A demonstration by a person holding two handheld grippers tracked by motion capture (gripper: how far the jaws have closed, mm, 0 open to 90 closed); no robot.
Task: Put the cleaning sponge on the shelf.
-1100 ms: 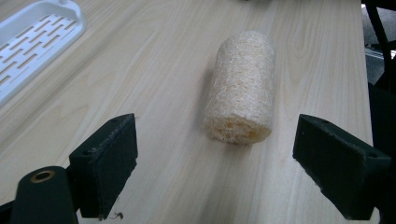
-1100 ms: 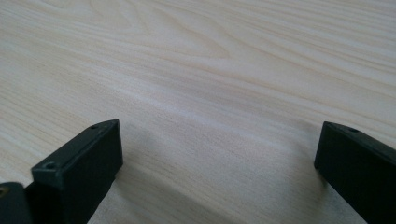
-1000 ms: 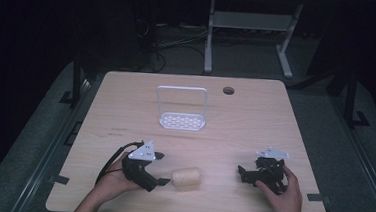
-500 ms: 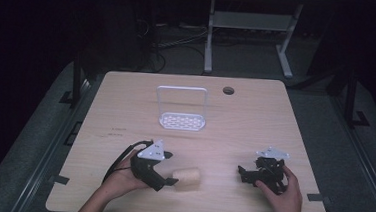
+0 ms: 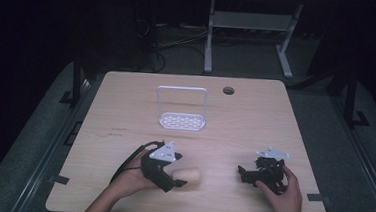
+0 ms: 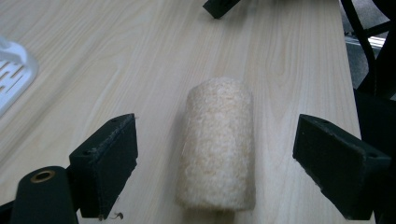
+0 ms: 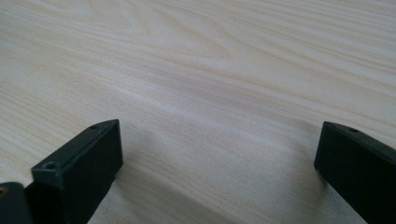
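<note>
A beige, rough-textured cylinder [image 5: 187,175] [image 6: 218,144] lies on its side on the wooden table [image 5: 126,106] near the front edge. My left gripper [image 5: 178,179] [image 6: 217,165] is open, with its jaws on either side of the cylinder and a gap at each side. In the left gripper view the cylinder points away between the two black pads. My right gripper [image 5: 244,174] [image 7: 217,172] rests open on the table at the front right, with bare wood between its jaws.
A white perforated stand with a tall wire hoop [image 5: 182,108] sits at the table's middle back. A round cable hole [image 5: 228,91] is at the back right. A corner of the white stand [image 6: 11,70] shows at the left of the left gripper view.
My left gripper has moved right toward the cylinder, and its jaws now straddle it. The right gripper has stayed in place.
</note>
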